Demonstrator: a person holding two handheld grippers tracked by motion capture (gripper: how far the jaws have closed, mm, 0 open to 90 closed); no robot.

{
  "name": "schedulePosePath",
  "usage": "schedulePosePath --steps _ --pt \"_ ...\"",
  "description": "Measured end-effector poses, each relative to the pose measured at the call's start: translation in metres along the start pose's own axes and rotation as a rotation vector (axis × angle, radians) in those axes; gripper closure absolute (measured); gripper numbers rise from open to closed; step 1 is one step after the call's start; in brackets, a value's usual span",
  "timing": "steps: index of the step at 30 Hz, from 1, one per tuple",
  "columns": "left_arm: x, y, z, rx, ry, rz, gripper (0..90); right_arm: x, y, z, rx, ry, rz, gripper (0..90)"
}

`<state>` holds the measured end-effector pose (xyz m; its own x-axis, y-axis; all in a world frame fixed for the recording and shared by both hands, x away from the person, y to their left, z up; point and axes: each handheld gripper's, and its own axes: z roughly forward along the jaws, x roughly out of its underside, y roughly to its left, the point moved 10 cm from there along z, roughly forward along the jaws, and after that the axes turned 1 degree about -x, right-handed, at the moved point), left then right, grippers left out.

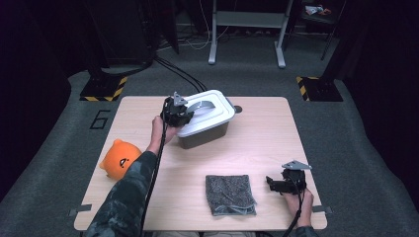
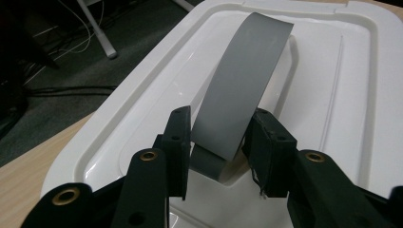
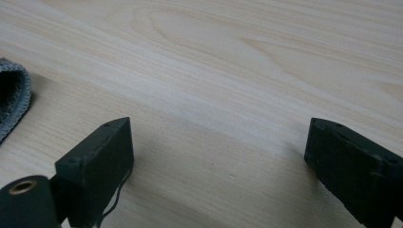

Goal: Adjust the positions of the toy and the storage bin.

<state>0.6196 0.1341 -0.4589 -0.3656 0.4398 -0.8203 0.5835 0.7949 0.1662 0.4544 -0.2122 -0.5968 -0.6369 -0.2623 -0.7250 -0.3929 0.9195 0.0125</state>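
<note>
The left tool (image 1: 182,114) sits at the near-left edge of the white lid (image 1: 210,114) on a dark box (image 1: 205,137), which stands at the far middle of the worktop (image 1: 267,143). In the left gripper view its jaws are closed on the grey handle (image 2: 240,90) that arches up off the lid, one pad pressing each side of the strap. The right tool (image 1: 273,183) rests low at the near-right of the worktop, jaws spread wide with nothing between them, just beside a folded grey cloth (image 1: 230,194). An orange plush toy (image 1: 119,159) lies at the left edge
</note>
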Motion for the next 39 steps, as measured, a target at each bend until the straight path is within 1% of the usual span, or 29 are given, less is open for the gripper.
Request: schedulePosePath --steps 1,2,5,6,8,9,10,11,13,15,16,17,18,19,20,21,22,23,24,25,26,28,29,30,31,33,34,38,39 --pt "0.001 -0.001 -0.001 0.003 -0.001 -0.010 62.6 0.000 0.000 0.000 0.000 0.000 -0.001 8.5" --pt "0.001 -0.001 -0.001 0.007 0.000 0.007 62.7 0.000 0.000 0.000 0.000 0.000 -0.002 8.5" --pt "0.002 -0.004 -0.003 0.024 -0.011 0.011 63.0 0.000 0.000 0.000 0.000 -0.001 -0.001 8.5" --pt "0.002 -0.005 -0.003 0.028 -0.015 0.021 63.0 0.000 0.000 0.000 0.001 -0.001 0.001 8.5" --pt "0.002 -0.007 -0.004 0.037 -0.018 0.020 63.0 0.000 0.000 0.000 0.001 -0.001 0.001 8.5" --pt "0.002 -0.009 -0.005 0.055 -0.019 0.026 63.0 0.000 0.000 0.000 0.002 -0.002 0.001 8.5" --pt "0.002 -0.010 -0.005 0.057 -0.026 0.029 63.0 0.000 0.000 0.000 0.002 -0.002 0.004 8.5" --pt "0.002 -0.010 -0.005 0.064 -0.025 0.045 62.9 0.000 0.000 0.000 0.002 -0.003 0.004 8.5" --pt "0.002 -0.011 -0.006 0.066 -0.021 0.045 62.7 0.000 0.000 0.000 0.002 -0.002 0.005 8.5" --pt "0.003 -0.010 -0.008 0.074 -0.017 0.033 60.5 0.000 0.000 0.000 0.002 -0.002 0.004 8.6" --pt "0.003 -0.010 -0.008 0.074 -0.017 0.033 56.0 0.000 0.000 0.000 0.002 -0.002 0.004 8.6" --pt "0.003 -0.007 -0.011 0.066 -0.011 0.010 56.0 0.000 0.000 0.000 0.002 -0.002 0.005 8.6" --pt "0.004 -0.005 -0.015 0.066 -0.014 -0.009 42.2 0.000 0.000 0.000 0.002 -0.004 0.003 9.0" --pt "0.005 -0.002 -0.018 0.054 -0.014 -0.012 40.1 0.000 0.000 0.000 0.002 -0.004 0.005 9.0" --pt "0.005 -0.002 -0.018 0.054 -0.014 -0.012 37.7 0.000 0.000 0.000 0.001 -0.003 0.002 9.0" --pt "0.006 0.003 -0.026 0.045 -0.025 -0.035 35.4 0.000 0.000 0.000 0.001 -0.003 0.003 9.0" --pt "0.006 0.003 -0.026 0.045 -0.025 -0.035 35.1 0.000 0.000 0.000 0.001 -0.003 0.003 9.0" --pt "0.009 0.009 -0.032 0.028 -0.024 -0.057 33.1 0.000 0.000 0.000 0.002 -0.003 0.003 9.0" --pt "0.012 0.011 -0.035 0.031 -0.016 -0.059 32.5 0.000 0.000 0.000 0.002 -0.003 0.003 9.0" --pt "0.013 0.013 -0.036 0.019 -0.012 -0.069 32.3 0.000 0.000 0.000 0.002 -0.003 0.003 9.0" --pt "0.015 0.014 -0.037 0.020 -0.011 -0.072 30.6 0.000 0.000 0.000 0.002 -0.003 0.004 9.0" --pt "0.020 0.016 -0.037 0.016 0.000 -0.094 29.7 0.000 0.000 0.000 0.003 -0.004 0.004 9.0" --pt "0.022 0.016 -0.037 0.028 0.010 -0.100 26.6 0.000 0.000 0.000 0.003 -0.004 0.005 9.0" --pt "0.025 0.016 -0.036 0.028 0.016 -0.112 25.9 0.000 0.000 0.000 0.003 -0.004 0.004 9.0" --pt "0.026 0.018 -0.035 0.016 0.022 -0.119 25.3 0.000 0.000 0.000 0.003 -0.004 0.005 9.0" --pt "0.029 0.017 -0.035 0.021 0.021 -0.134 24.4 0.000 0.000 0.000 0.003 -0.004 0.005 9.1" --pt "0.029 0.018 -0.036 0.011 0.018 -0.144 23.5 0.000 0.000 0.000 0.003 -0.004 0.004 9.0" --pt "0.031 0.018 -0.037 0.020 0.018 -0.149 22.8 0.000 0.000 0.000 0.003 -0.003 0.004 9.1" --pt "0.029 0.018 -0.036 0.016 0.009 -0.137 23.0 0.000 0.000 0.000 0.003 -0.004 0.004 9.1"
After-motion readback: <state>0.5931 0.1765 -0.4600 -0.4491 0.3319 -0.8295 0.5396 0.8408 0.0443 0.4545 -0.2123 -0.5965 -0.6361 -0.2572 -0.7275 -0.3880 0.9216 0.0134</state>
